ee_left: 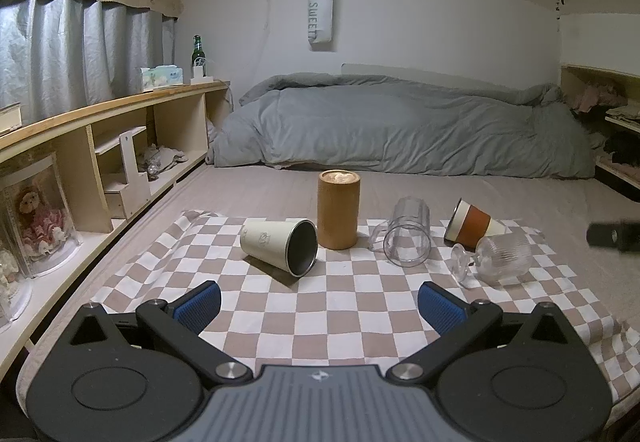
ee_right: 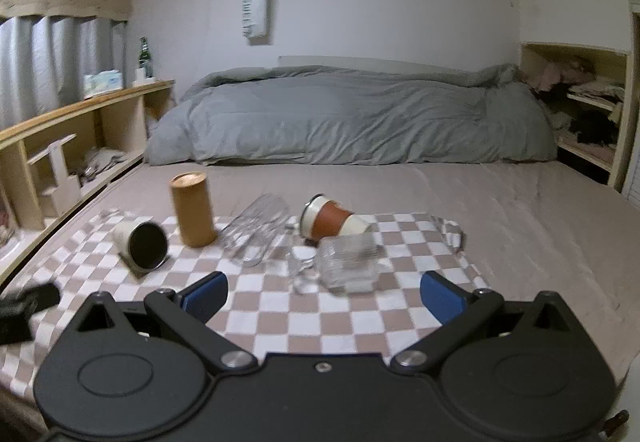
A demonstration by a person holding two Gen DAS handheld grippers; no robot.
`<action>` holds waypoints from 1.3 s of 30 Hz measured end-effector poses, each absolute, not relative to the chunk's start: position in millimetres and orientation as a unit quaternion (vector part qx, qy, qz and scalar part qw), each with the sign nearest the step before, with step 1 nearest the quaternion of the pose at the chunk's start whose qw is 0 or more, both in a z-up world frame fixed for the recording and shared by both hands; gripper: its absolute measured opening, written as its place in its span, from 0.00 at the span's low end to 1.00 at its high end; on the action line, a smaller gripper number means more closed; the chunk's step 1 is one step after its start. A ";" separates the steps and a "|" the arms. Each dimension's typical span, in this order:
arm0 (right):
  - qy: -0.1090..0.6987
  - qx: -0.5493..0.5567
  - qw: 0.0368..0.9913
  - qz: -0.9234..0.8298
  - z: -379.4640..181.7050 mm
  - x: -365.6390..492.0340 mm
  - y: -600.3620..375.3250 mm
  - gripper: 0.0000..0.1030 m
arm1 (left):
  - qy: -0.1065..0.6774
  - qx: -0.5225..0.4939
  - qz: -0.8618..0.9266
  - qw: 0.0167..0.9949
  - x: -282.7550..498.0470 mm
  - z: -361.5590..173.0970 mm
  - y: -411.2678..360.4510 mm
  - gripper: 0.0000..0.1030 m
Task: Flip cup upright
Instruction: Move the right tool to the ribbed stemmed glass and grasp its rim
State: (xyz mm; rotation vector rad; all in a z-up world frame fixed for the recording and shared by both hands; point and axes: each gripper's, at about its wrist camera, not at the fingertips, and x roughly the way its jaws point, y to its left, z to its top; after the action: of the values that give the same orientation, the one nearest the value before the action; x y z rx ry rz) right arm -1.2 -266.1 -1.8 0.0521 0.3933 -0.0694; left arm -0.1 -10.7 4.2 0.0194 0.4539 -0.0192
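Note:
Several cups lie on a checkered cloth (ee_left: 344, 306) (ee_right: 360, 318). A cream steel cup (ee_left: 276, 242) (ee_right: 140, 242) lies on its side, mouth toward me. A tan cylinder cup (ee_left: 338, 210) (ee_right: 192, 208) stands upside down. A clear plastic mug (ee_left: 406, 238) (ee_right: 256, 230), an orange-banded cup (ee_left: 472, 226) (ee_right: 330, 220) and a ribbed glass mug (ee_left: 502, 254) (ee_right: 348, 262) lie on their sides. My left gripper (ee_left: 320, 304) is open and empty, short of the steel cup. My right gripper (ee_right: 324, 298) is open and empty, just short of the ribbed mug.
The cloth lies on a beige mattress (ee_left: 560, 202). A grey duvet (ee_left: 400, 126) is heaped at the back. A low wooden shelf (ee_left: 120, 130) with a doll case, tissue box and green bottle (ee_left: 197, 50) runs along the left. The other gripper shows at the right edge (ee_left: 616, 236).

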 end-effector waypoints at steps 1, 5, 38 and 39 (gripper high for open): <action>0.198 0.032 0.979 -0.038 0.9 4.8 -271.8 1.00 | 0.225 0.009 -0.011 0.974 -0.3 3.9 -10.0 1.00; 0.203 0.042 0.977 -0.052 4.0 32.9 -290.1 1.00 | 0.225 0.010 -0.015 0.974 1.7 2.9 -11.6 1.00; 0.402 0.426 0.802 -0.116 -122.0 243.6 -342.6 0.93 | 0.270 -0.001 -0.053 0.961 73.9 -22.4 -23.3 1.00; 0.400 0.444 0.793 -0.116 -125.3 243.9 -343.9 0.93 | 0.271 -0.001 -0.053 0.961 75.5 -23.2 -23.7 1.00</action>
State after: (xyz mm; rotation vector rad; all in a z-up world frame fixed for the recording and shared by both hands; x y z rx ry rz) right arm 243.9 -343.9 -125.3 0.9554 0.8590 -0.2496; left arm 75.5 -23.7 -23.2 -0.0018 0.5488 -0.1072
